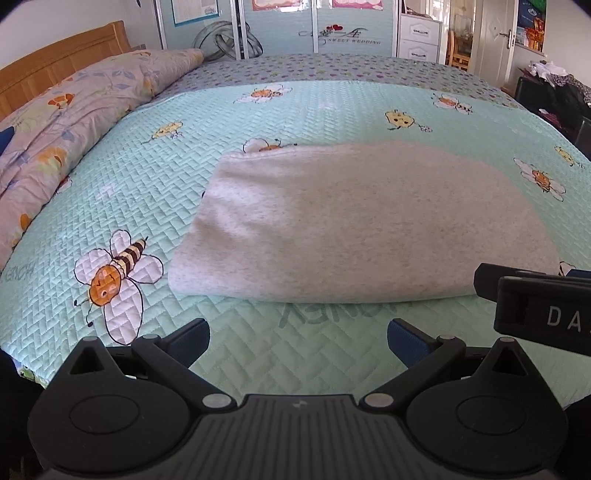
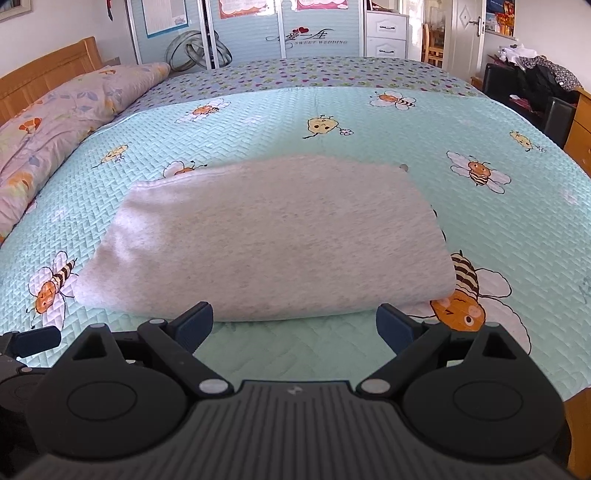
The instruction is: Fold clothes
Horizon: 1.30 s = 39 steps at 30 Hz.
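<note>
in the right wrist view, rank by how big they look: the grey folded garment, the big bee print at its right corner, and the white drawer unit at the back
1. Grey folded garment
2. Big bee print
3. White drawer unit

The bee looks large partly because it is near the camera; the drawer unit is far off, so true sizes are unsure.

Left gripper (image 1: 298,338): jaws wide apart, nothing between them; blue pads (image 1: 192,341) point forward, low and level.
Right gripper (image 2: 294,325): jaws also wide apart and empty, the same level pose.
Relative position: the two are side by side; the right one shows at the right edge of the left wrist view.
</note>
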Tool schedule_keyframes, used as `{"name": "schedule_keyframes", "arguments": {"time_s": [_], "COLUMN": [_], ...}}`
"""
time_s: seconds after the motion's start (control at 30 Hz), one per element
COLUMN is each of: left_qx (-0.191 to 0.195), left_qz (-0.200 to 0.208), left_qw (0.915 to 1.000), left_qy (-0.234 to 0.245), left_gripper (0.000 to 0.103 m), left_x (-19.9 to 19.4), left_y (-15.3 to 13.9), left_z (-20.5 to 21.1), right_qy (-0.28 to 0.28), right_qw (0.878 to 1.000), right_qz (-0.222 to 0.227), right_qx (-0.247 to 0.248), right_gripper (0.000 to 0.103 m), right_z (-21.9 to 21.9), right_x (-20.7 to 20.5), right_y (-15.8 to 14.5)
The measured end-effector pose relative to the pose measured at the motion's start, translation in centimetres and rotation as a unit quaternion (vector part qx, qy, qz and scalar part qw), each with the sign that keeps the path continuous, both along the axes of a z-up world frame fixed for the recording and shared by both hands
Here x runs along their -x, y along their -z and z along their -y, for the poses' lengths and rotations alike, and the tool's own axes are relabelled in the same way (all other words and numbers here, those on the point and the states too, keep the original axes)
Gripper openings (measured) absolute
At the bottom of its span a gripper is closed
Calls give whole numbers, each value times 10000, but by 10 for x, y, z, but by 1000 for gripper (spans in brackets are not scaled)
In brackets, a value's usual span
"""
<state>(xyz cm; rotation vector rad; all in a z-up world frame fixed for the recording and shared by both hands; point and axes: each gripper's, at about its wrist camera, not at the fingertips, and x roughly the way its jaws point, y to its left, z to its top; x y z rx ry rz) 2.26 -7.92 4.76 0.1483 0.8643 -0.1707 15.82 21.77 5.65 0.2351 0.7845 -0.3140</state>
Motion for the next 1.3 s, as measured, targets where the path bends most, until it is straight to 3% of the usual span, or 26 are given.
{"name": "schedule_keyframes", "arguments": {"time_s": [1.3], "left_qx": [23], "left_qz": [95], "left_qw": [9999], "left_qy": [93], "left_gripper": [102], "left_x": [7], "left_y": [-7], "left_z": [3], "right_qy": [-118], "right_qw": [9997], "right_qz": [183], "right_qx": [-76], "right_gripper": [95], "right_z": [1], "right_x": [8], "right_y": [-5]}}
